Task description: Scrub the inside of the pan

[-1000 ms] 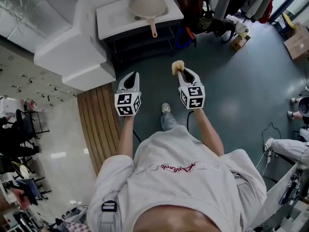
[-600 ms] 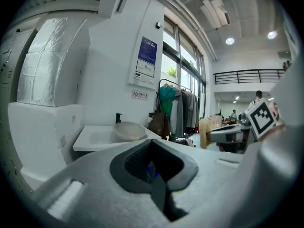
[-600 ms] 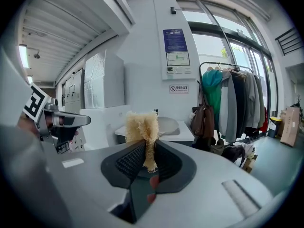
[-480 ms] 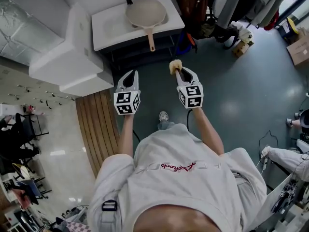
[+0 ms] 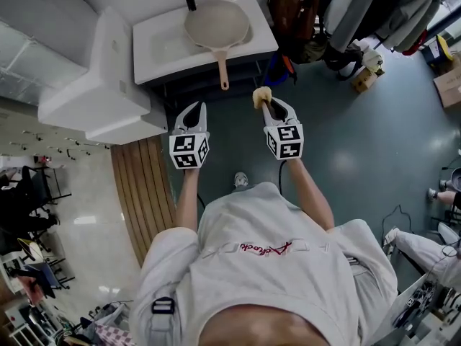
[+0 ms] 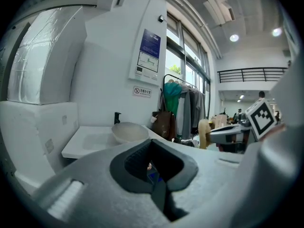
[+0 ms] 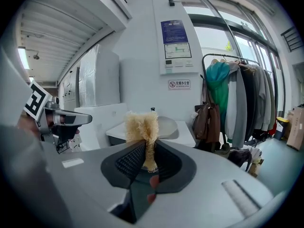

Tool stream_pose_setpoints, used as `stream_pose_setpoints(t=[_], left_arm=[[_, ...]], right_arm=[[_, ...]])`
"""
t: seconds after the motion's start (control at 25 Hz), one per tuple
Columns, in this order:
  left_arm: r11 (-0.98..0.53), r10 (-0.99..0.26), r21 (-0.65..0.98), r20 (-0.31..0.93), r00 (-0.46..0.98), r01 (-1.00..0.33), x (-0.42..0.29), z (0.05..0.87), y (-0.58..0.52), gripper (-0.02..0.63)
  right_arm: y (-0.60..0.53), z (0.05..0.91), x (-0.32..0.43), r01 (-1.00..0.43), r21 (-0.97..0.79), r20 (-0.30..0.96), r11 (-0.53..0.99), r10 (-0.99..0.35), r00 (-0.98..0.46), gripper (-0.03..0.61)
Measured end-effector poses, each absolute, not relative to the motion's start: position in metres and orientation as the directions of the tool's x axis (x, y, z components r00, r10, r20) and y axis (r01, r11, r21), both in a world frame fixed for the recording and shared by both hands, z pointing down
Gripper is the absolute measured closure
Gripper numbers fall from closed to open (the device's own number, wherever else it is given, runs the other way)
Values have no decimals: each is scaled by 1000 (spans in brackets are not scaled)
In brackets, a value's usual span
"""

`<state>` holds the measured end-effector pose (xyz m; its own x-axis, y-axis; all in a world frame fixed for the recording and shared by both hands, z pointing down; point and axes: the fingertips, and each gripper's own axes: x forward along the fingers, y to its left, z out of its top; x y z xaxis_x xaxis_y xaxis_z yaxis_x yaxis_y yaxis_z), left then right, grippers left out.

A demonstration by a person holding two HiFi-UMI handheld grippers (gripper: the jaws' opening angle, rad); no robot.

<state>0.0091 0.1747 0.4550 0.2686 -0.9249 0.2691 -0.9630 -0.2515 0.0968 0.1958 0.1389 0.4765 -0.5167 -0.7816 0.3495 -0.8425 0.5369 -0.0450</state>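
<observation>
Pinching a scrubber (image 5: 262,96), the right gripper (image 5: 265,106) is hovering mid-frame; beside it, the left gripper (image 5: 193,109) is pressing its jaws together, empty, below the pan (image 5: 216,24).

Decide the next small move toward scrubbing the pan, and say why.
Probably step forward and carry the right hand-held gripper toward the pan. It is shut on the tan scrubber, but the pan sits on the white counter ahead, out of contact. The left hand-held gripper is shut and empty.
</observation>
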Motion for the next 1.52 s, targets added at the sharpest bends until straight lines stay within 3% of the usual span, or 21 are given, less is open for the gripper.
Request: stream_pose_setpoints(t=[0.84,1.52], left_arm=[[-209,-922,111,307,234,-971,-5,482,161,614],[-232,-916,127,305,260,-964,-20,494,87,614]], right_arm=[[117,497,179,-812,-47,377,582,-742,-554,512],[46,505,162,-823,-41,383,566,-752,-536,512]])
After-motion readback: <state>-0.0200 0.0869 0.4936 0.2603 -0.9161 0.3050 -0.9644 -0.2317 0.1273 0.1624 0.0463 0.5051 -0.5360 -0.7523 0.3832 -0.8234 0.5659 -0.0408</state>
